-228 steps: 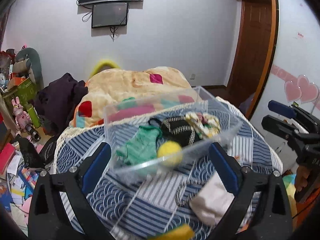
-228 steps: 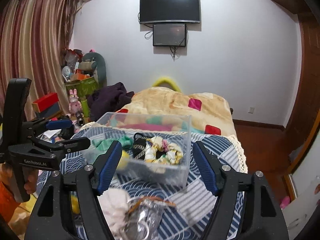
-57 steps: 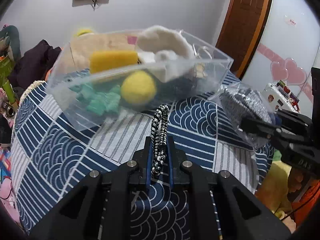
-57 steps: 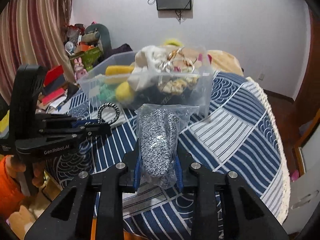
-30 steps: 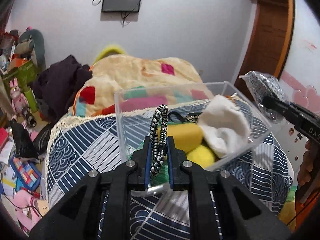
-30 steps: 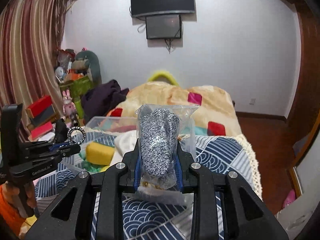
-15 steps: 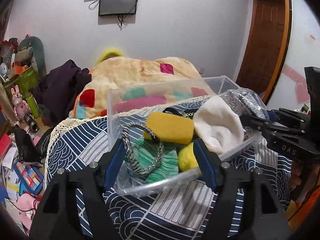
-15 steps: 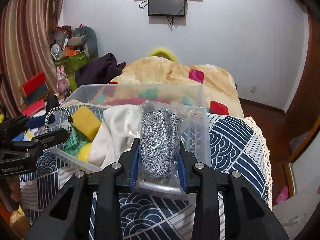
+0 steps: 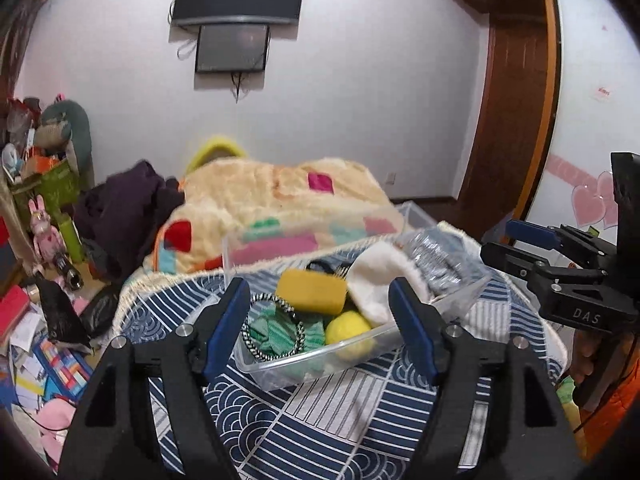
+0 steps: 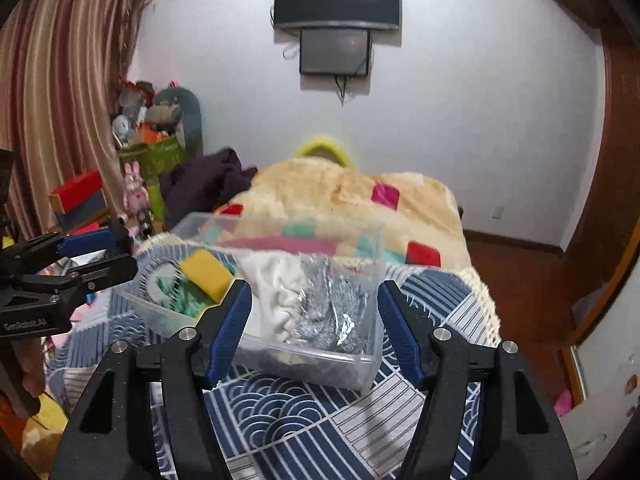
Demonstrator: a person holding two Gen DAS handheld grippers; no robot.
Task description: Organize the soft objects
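A clear plastic bin (image 9: 304, 364) (image 10: 360, 364) sits on the blue patterned bedspread (image 9: 320, 420). In it lie a yellow sponge (image 9: 312, 290) (image 10: 206, 268), a black-and-white braided ring (image 9: 272, 328), green cloth (image 9: 276, 334), a yellow ball (image 9: 348, 330), a white cloth (image 9: 380, 280) (image 10: 276, 296) and a bagged grey knit (image 9: 436, 256) (image 10: 332, 304). My left gripper (image 9: 320, 332) (image 10: 92, 252) hovers just short of the bin, jaws opening, nothing between them. My right gripper (image 10: 314, 332) (image 9: 516, 240) is likewise back from the bin, jaws opening and empty.
A cream blanket (image 9: 280, 192) with coloured squares lies behind the bin, beside a dark clothes pile (image 9: 128, 208). Toys, boxes and papers (image 9: 36, 320) crowd the floor at left. A wooden door (image 9: 508, 120) stands at right. Screens (image 10: 336, 0) hang on the wall.
The left gripper let go of the braided ring and the right let go of the bagged knit; both now lie in the bin. Both grippers opened and drew back and up.
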